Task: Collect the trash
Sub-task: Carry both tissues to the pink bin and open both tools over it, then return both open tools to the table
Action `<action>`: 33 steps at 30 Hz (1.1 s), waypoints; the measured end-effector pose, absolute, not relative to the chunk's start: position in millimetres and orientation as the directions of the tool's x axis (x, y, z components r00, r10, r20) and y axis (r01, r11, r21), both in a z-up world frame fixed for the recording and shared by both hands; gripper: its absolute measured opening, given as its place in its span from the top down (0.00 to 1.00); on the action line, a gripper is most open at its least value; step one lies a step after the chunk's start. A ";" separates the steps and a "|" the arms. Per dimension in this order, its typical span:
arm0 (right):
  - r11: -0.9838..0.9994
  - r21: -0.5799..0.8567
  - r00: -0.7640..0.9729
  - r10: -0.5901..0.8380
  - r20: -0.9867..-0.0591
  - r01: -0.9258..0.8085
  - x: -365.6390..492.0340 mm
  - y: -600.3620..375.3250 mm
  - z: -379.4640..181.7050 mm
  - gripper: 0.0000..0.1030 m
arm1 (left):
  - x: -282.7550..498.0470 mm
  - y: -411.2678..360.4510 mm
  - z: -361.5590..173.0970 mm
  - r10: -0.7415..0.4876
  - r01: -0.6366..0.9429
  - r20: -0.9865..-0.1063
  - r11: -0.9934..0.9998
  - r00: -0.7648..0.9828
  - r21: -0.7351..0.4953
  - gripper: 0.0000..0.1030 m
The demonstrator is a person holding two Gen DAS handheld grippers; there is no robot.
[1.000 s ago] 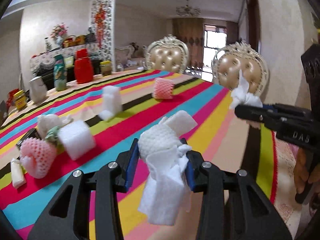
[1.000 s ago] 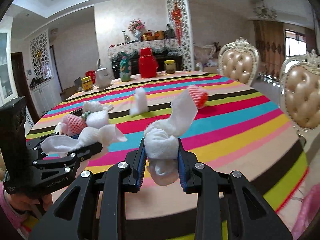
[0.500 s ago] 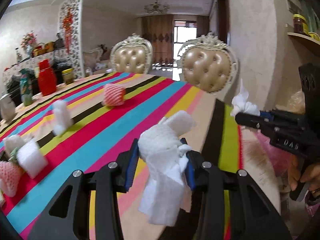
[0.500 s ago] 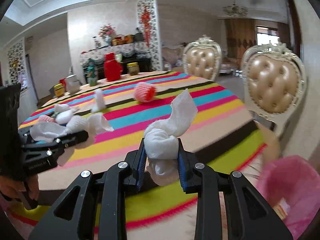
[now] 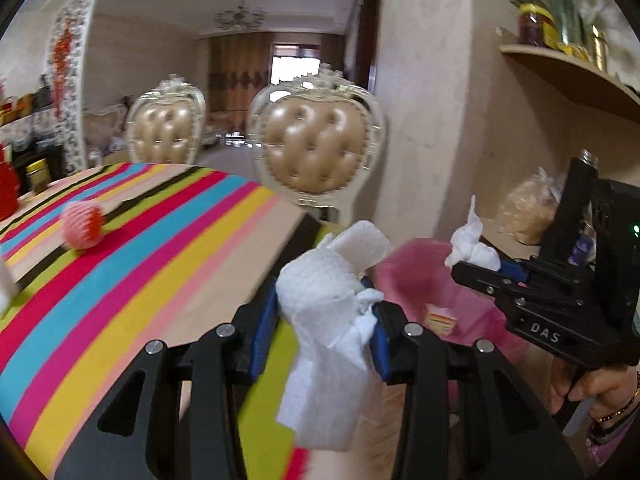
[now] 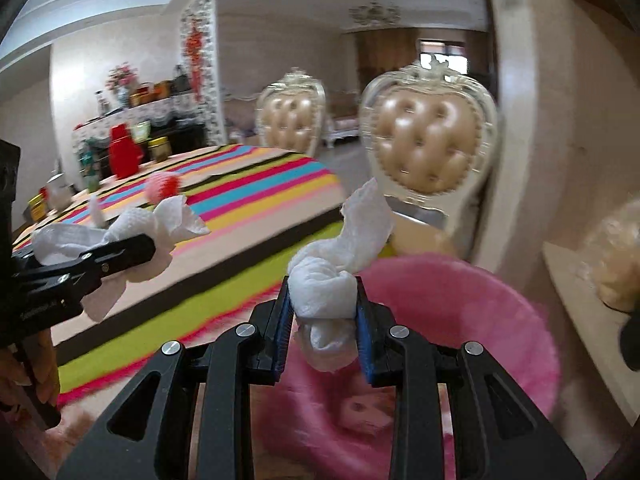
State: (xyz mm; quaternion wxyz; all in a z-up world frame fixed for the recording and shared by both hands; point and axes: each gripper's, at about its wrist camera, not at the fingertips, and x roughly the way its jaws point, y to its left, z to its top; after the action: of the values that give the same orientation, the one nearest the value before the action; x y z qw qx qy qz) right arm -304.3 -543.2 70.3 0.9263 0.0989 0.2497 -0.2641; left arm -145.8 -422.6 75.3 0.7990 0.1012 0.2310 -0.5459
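We note right hand-held gripper [image 6: 322, 332] clamped on tissue wad [image 6: 326, 288]; wad's loose tail points up and away. Left hand-held gripper [image 5: 320, 320] clamped on second wad [image 5: 324, 304], tail hanging down. Pink bin [image 6: 480, 304] sits off worktop [image 5: 120, 280] edge, directly below and ahead of right wad. From left, bin [image 5: 416, 276] lies ahead and to right, past worktop edge. We judge right nearer: drop first. Foam-netted fruit [image 5: 82, 224] remains on worktop.

Left gripper [image 5: 320, 312] and right gripper [image 6: 322, 312] both point downward, fingers clamped.
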 end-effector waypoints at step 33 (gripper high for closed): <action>0.767 0.112 0.686 -0.486 -0.541 0.632 -357.3 -607.4 63.7 0.39 | -159.6 -482.9 60.0 -0.806 0.924 -0.511 0.379 0.298 -0.058 0.05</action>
State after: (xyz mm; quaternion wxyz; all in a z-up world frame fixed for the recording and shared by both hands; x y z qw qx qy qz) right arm -357.3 -607.4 63.7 0.9065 0.1463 0.2486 -0.3084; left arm -159.6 -482.9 60.0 0.7960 0.1244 0.2361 -0.5433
